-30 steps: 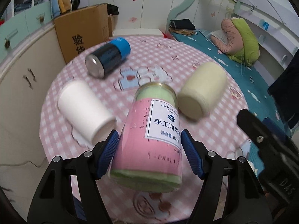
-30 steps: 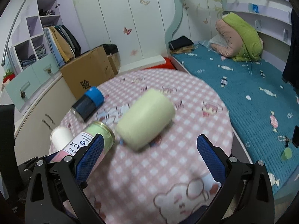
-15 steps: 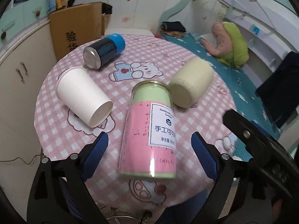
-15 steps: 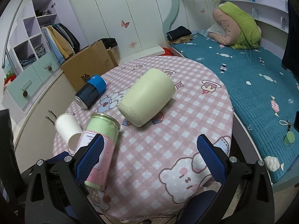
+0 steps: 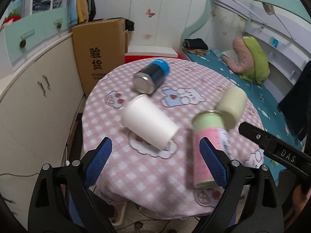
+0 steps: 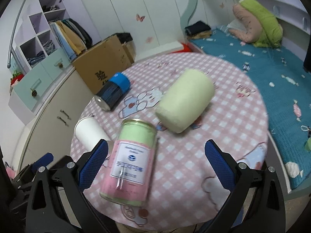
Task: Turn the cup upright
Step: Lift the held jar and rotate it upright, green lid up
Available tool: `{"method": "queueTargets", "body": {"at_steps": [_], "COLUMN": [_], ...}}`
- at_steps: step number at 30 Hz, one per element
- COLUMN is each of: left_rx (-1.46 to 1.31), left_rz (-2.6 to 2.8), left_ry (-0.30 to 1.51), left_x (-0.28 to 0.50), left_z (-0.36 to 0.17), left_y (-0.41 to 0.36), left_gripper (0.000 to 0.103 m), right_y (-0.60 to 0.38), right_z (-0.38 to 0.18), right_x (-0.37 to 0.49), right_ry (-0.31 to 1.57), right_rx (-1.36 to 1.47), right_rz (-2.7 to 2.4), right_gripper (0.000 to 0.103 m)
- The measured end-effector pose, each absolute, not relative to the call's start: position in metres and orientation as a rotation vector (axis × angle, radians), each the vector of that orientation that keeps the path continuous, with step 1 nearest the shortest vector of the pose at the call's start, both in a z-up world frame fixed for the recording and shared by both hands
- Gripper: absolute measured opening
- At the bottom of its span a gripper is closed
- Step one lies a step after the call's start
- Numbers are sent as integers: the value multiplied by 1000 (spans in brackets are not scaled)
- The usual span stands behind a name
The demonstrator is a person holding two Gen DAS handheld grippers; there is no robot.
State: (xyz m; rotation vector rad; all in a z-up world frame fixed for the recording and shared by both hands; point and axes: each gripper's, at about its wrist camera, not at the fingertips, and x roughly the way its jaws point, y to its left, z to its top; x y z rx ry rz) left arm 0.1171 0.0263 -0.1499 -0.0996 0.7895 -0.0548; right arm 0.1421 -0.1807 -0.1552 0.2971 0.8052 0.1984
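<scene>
The white cup (image 5: 148,125) is seen lying on its side on the round desk (image 5: 136,167), its open mouth turned toward the near edge and its closed base pointing away. In the right wrist view only part of it (image 6: 88,134) is shown, behind the left finger pad.

The left gripper (image 5: 155,159) is held above the near rim of the desk, tilted downward, with its blue pads spread wide and nothing clasped; the white cup is framed between and beyond them, untouched. The right gripper (image 6: 156,164) is likewise held wide apart and unloaded, aimed down over the near edge, and its black body (image 5: 276,151) is seen to the right of the white cup in the left wrist view.

Just right of the white cup, a pink-and-green can (image 6: 130,163) is found near the desk edge; whether it is leaning or lying flat cannot be told. Beyond that can, a pale yellow cup (image 6: 184,106) is laid on its side. Behind the white cup, close to its base, a dark can with a blue cap (image 5: 152,76) is also laid over. Bare checked cloth is left in front of and to the left of the white cup.
</scene>
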Motion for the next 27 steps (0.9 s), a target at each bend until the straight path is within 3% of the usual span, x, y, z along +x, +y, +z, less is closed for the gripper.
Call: {"method": "queueTargets", "body": {"at_steps": [17, 20, 22, 24, 27], "left_rx": [-151, -146, -144, -143, -144], "left_rz": [-62, -68, -74, -81, -77], "left_ry": [840, 845, 850, 855, 853], "left_x": [151, 154, 156, 157, 158], "left_z": [-172, -174, -176, -176, -176], "left_y": [61, 61, 61, 60, 60], "left_gripper": [92, 92, 92, 92, 92], "right_y": [-139, -137, -138, -136, -131], "right_z": [-198, -206, -208, -207, -201], "right_x": [192, 199, 201, 202, 201], "right_ry": [1018, 1043, 1049, 1047, 1031], "right_rx": [362, 372, 388, 373, 334], "right_rz": [277, 292, 308, 313, 323], "right_gripper": [96, 92, 75, 69, 69]}}
